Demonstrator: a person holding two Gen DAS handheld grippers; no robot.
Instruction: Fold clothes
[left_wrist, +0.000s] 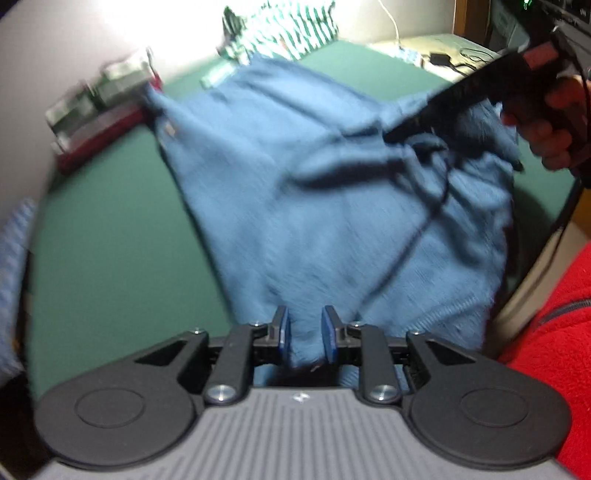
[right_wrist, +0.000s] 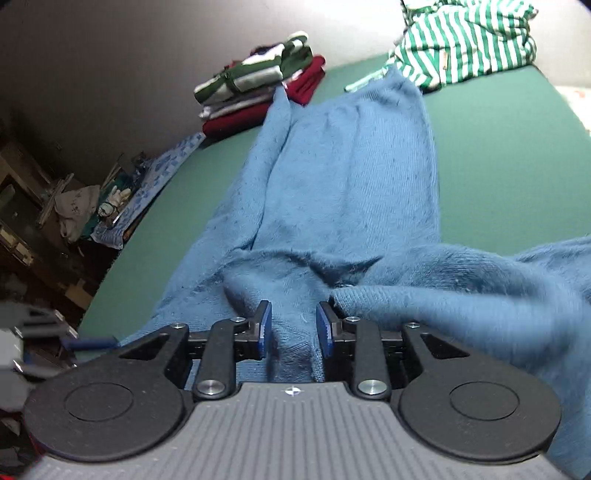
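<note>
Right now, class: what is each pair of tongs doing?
Left tongs: open, blue sweater between pads, not pinched.
Right tongs: open, same sweater between.

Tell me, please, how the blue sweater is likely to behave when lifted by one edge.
The blue sweater would probably flop and drape: it already lies in soft folds and bunches near the right gripper. Its fuzzy knit looks grippy rather than slippery. It seems thick, so likely somewhat heavy for cloth and liable to sag and stretch.
</note>
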